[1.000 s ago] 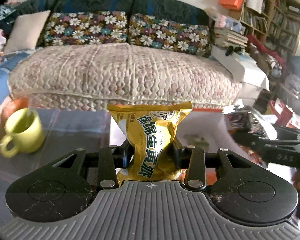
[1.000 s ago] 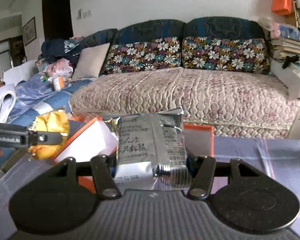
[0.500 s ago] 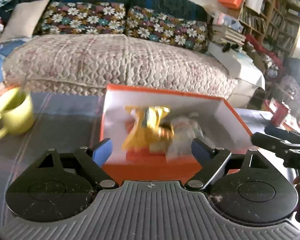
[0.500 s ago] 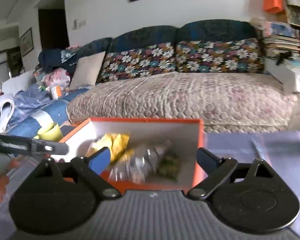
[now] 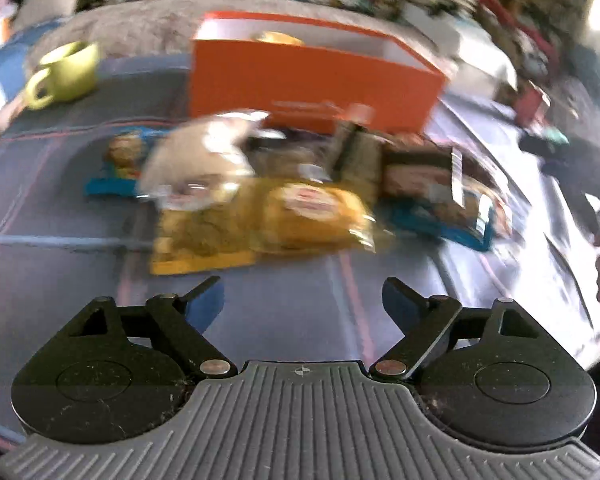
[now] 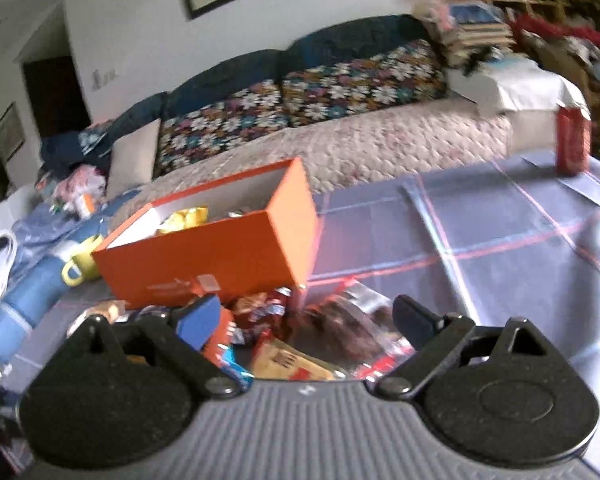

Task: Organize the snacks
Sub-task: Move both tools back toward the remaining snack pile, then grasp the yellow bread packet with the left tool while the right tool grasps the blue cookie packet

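Observation:
An orange box (image 5: 312,80) stands on the checked tablecloth, with a yellow packet (image 6: 186,218) showing inside it. Several snack packets lie in front of it: a large yellow one (image 5: 268,224), a pale one (image 5: 196,164) and a blue-edged one (image 5: 452,204). My left gripper (image 5: 300,300) is open and empty, just short of the yellow packet. My right gripper (image 6: 304,316) is open and empty above red and brown packets (image 6: 340,336) by the box (image 6: 220,256). Both views are blurred.
A green mug (image 5: 66,74) stands left of the box, also in the right wrist view (image 6: 80,266). A red can (image 6: 572,144) stands at the table's far right. A sofa (image 6: 340,140) runs behind the table. The other gripper (image 5: 572,160) shows at right.
Both grippers let go of their packets over the box and opened. They have since pulled back and dipped toward the pile of packets in front of the box.

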Demonstrator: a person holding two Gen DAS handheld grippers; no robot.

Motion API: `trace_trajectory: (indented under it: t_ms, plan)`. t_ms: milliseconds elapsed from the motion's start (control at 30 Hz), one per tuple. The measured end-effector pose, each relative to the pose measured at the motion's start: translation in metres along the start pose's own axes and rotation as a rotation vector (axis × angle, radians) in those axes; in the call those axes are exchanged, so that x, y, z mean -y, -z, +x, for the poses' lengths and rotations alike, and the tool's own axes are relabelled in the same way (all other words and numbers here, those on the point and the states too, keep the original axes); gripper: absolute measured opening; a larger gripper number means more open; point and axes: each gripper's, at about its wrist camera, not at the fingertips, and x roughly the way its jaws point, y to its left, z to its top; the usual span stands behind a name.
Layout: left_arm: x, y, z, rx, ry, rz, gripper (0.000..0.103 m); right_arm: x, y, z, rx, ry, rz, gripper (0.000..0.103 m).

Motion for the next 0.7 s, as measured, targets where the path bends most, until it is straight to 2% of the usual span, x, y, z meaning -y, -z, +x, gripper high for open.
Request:
trace_trajectory:
  t_ms: [133,200,267,367,467,567,700]
  plan:
    - [0.015,-0.007,0.020,-0.017,0.074,-0.028,0.059,0.008,0.001,-0.013,0.029,0.013,0.015,0.094]
    - [0.016,-0.013,0.033,-0.034,0.045,-0.040,0.059,0.013,0.000,-0.017,0.041,0.010,0.029,0.094]
    - [0.016,-0.021,0.043,-0.018,0.028,-0.020,0.061,0.017,0.000,-0.021,0.048,0.009,0.036,0.094]
    - [0.009,-0.047,0.058,-0.001,0.001,-0.026,0.062,0.019,0.000,-0.021,0.049,0.007,0.037,0.094]
    - [0.006,-0.069,0.063,0.015,-0.050,-0.032,0.062,0.020,-0.001,-0.023,0.054,0.001,0.036,0.094]
    - [0.004,-0.065,0.059,0.024,-0.091,-0.077,0.069,0.019,-0.002,-0.022,0.053,-0.001,0.031,0.094]
    - [0.009,-0.064,0.066,0.070,-0.228,-0.200,0.070,0.015,-0.001,-0.013,0.017,-0.022,0.036,0.094]
